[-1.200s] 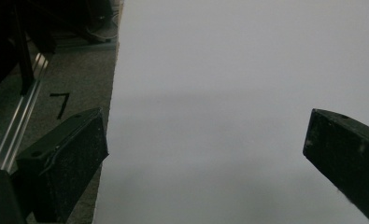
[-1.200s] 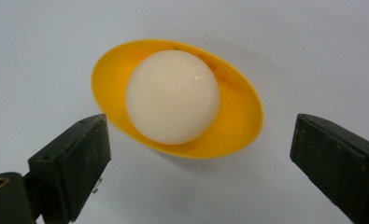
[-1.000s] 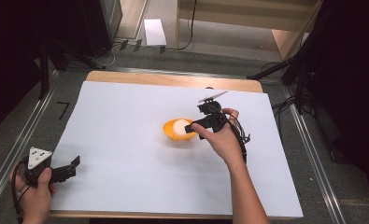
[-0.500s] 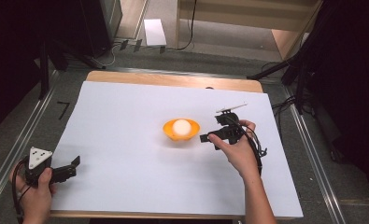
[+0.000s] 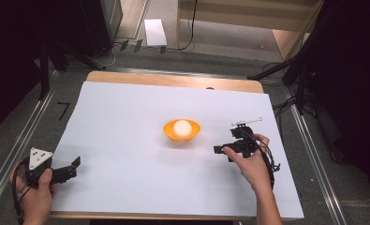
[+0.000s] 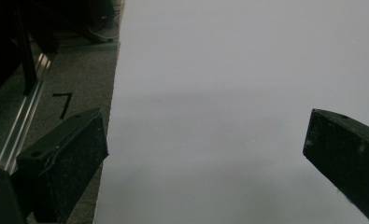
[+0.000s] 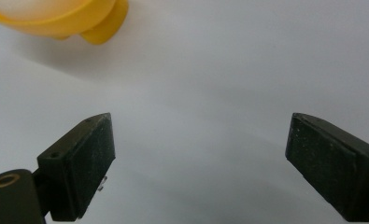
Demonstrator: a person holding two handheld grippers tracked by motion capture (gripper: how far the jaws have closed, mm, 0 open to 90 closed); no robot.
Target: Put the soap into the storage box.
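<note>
As counted on the sheet (image 5: 126,140):
bowls: one (image 5: 181,131)
balls: one (image 5: 182,126), inside it
grippers: two, left (image 5: 75,165) and right (image 5: 218,150), both released

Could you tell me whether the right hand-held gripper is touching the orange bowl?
Apart. The high view shows bare white table cover between the right hand-held gripper and the orange bowl.

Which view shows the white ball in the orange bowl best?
High view: the white ball sits whole inside the orange bowl. The right gripper view catches just the bowl's rim and foot, with a pale sliver above. The left gripper view faces bare white sheet.
</note>
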